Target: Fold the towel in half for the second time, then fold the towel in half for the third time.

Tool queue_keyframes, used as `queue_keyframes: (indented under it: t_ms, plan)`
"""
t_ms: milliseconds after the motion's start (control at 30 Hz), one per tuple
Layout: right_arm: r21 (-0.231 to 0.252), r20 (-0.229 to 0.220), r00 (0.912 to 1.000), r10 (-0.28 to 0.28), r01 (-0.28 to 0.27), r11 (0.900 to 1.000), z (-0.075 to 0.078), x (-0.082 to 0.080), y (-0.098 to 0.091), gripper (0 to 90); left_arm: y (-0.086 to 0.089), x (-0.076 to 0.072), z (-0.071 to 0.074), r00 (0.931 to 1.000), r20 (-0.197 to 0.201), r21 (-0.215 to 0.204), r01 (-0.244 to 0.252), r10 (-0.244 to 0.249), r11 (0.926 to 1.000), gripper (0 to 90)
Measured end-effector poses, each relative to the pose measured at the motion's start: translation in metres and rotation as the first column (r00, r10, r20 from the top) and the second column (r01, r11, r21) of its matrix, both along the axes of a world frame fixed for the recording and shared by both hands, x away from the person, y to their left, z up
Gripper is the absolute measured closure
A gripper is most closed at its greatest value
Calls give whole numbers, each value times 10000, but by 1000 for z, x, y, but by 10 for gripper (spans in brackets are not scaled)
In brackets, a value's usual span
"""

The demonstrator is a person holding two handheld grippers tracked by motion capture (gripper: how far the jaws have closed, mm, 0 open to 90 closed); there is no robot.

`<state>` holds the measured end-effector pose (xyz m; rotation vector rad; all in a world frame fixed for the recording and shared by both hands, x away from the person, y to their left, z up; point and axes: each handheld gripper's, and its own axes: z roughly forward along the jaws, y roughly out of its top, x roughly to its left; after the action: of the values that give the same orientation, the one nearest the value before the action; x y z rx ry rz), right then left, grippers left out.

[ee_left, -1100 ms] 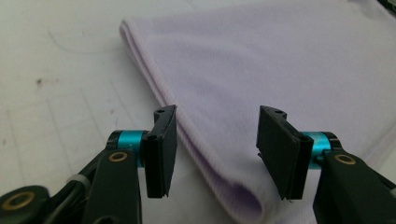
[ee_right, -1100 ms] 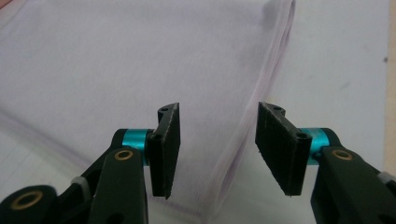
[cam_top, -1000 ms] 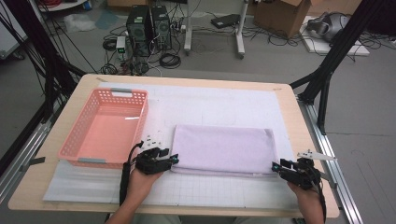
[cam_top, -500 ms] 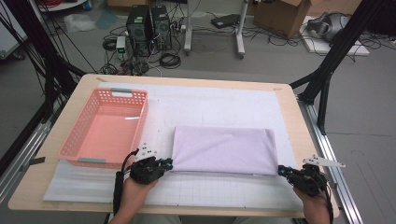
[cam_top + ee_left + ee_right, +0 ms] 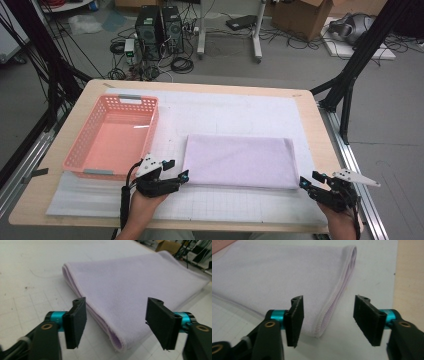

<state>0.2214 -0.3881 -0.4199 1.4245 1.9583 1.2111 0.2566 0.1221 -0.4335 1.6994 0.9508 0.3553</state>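
Observation:
A folded lilac towel [image 5: 239, 160] lies flat on the white mat [image 5: 225, 110] near the table's front. My left gripper [image 5: 180, 169] sits just off the towel's near left corner, my right gripper [image 5: 309, 179] just off its near right corner. Both pairs of jaws have just been opening. In the left gripper view the left gripper [image 5: 118, 323] stands wide, and the towel [image 5: 130, 285] has a corner in the gap, untouched by the pads. The right gripper [image 5: 331, 320] is equally wide, and the towel's [image 5: 274, 277] hemmed corner lies free between its jaws.
An empty pink plastic basket [image 5: 115, 140] stands on the mat to the left of the towel, close behind my left hand. The wooden table [image 5: 322, 130] ends just right of my right gripper. Computers, cables and boxes sit on the floor beyond.
Both hands have drawn back a little toward the table's near edge, off the towel's front corners. Both pairs of jaws stand open now. The towel lies as before.

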Motion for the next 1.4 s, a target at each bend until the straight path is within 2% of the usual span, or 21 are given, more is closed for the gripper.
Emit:
queue_keyframes:
  t_ms: [67, 100, 133, 300, 500, 600, 733, 900, 1033, 1233, 1267, 1400]
  plan:
    - [-133, 231, 9996, -148, 151, 9998, 1, -1, 1, 267, 0, -1, 3, 9997, 220, 10, -63, 62, 10000, 235]
    - [-78, 420, 9989, -188, 191, 9998, 3, -2, 2, 259, 0, -1, 3, 9996, 294, -20, -30, 31, 10000, 191]
    - [-139, 626, 9980, -130, 139, 9998, 3, -3, 2, 254, 1, -1, 3, 9995, 315, -53, -30, 32, 10000, 190]
    - [-150, 843, 9964, -47, 60, 9999, 5, -3, 3, 212, -1, 0, 2, 9998, 209, -14, -51, 51, 10000, 192]
    - [-164, 692, 9976, -7, 18, 9999, 4, -2, 4, 205, -2, -2, 3, 9997, 229, 5, 26, -26, 10000, 205]
    - [-209, 689, 9976, 83, -69, 9998, 4, -1, 5, 202, -4, -2, 2, 9996, 173, -8, 235, -235, 9997, 204]
    - [-205, 626, 9980, 91, -78, 9998, 3, 0, 6, 195, -7, 0, 1, 9997, 31, 187, 251, -252, 9995, 204]
    - [-113, 765, 9971, 10, -1, 9999, 4, -1, 6, 195, -7, 2, 0, 9997, 40, 182, 255, -255, 9995, 204]
    - [-94, 663, 9978, 20, -14, 10000, 3, 0, 7, 195, -9, 2, -1, 9997, -34, 423, 228, -226, 9988, 205]
    - [-246, 534, 9978, 398, -385, 9990, 2, 3, 11, 186, -14, 1, -4, 9996, -278, 755, 85, -64, 9971, 263]
    - [-235, 511, 9973, 532, -521, 9984, 2, 4, 14, 185, -15, 2, -6, 9989, -446, 826, -86, 124, 9965, 271]
    - [-206, 358, 9964, 763, -756, 9969, 3, 8, 20, 187, -15, 6, -9, 9970, -676, 935, -316, 380, 9951, 293]
